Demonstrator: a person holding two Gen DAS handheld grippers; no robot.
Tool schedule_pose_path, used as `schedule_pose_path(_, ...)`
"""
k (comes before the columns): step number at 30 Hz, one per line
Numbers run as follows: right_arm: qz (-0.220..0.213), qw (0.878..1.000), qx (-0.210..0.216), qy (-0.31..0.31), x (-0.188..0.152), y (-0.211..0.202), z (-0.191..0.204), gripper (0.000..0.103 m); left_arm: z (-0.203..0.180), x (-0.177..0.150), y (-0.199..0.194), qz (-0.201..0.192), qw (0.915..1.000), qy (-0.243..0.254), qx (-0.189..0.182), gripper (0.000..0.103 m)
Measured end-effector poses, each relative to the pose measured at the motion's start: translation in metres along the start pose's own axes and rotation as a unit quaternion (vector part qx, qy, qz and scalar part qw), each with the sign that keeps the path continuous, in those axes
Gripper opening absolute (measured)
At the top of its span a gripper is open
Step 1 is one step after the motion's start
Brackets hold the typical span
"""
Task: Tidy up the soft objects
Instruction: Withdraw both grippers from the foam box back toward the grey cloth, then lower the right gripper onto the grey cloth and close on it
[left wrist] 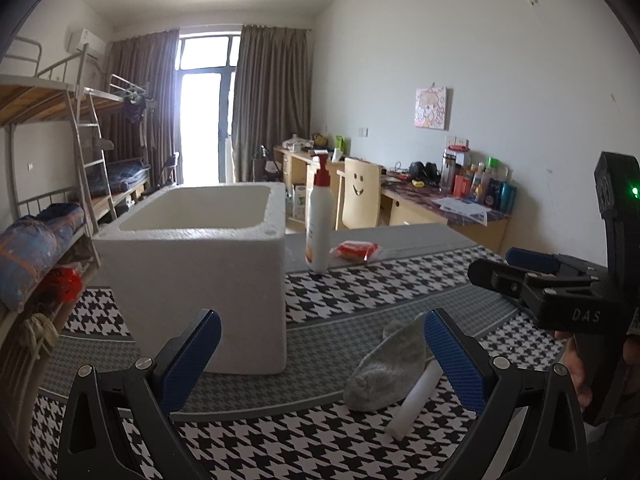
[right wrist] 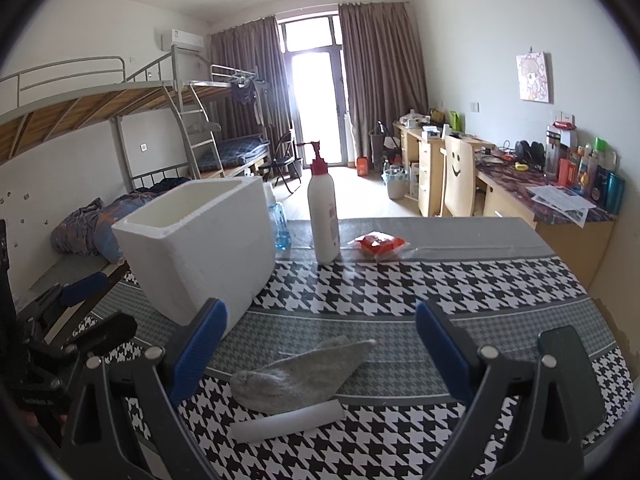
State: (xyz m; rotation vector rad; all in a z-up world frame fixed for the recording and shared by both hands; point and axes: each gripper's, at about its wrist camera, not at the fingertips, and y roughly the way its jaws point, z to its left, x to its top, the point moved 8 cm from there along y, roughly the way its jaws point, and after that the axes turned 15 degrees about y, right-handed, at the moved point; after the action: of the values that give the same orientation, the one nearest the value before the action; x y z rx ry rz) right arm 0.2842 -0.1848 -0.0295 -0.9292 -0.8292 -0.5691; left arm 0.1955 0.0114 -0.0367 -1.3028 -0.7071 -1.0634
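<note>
A table [right wrist: 460, 280] has a black and white cloth. On it sit a white box [right wrist: 200, 248], a bottle [right wrist: 323, 216], a red packet [right wrist: 378, 245], a grey sock [right wrist: 296, 372] and a white roll [right wrist: 288, 420].

Grey sock [right wrist: 304, 372], black-white houndstooth cloth [right wrist: 400, 292], apparently plain white box [right wrist: 200, 248]

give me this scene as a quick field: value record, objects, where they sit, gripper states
surface: table with houndstooth cloth
container: white foam box, open top, nothing seen inside
soft item: grey sock, lying flat, outside the box
beside sock: white roll, touching its near edge
behind: pump bottle upright; red packet to its right
left hand-held gripper: open, holding nothing
right hand-held gripper: open, holding nothing, sock ahead between its fingers
</note>
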Motion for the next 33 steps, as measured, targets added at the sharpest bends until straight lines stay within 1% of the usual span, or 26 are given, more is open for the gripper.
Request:
schedule_pose_path(9,0.026,1.0,-0.009,0.003,-0.015,0.013,-0.007,0.097,-0.007,-0.013,0.008,0.018,0.9998,-0.005,-0.009,0.102)
schedule_pose_path(13,0.04,0.999,-0.012,0.002,-0.021,0.017,-0.011,0.097,-0.01,-0.02,0.012,0.027,0.9996,-0.009,-0.006,0.102)
schedule_pose_path(19,0.059,0.998,-0.01,-0.005,-0.031,0.024,-0.011,0.097,-0.012,-0.029,0.017,0.042,0.999,-0.016,0.001,0.102)
schedule_pose_path(27,0.088,0.996,-0.006,0.001,-0.042,0.038,-0.017,0.097,-0.022,-0.033,0.023,0.056,0.9984,-0.007,-0.007,0.102)
schedule_pose_path(33,0.101,0.995,-0.004,-0.002,-0.049,0.046,-0.017,0.097,-0.019,-0.039,0.029,0.068,0.9976,-0.015,-0.006,0.102)
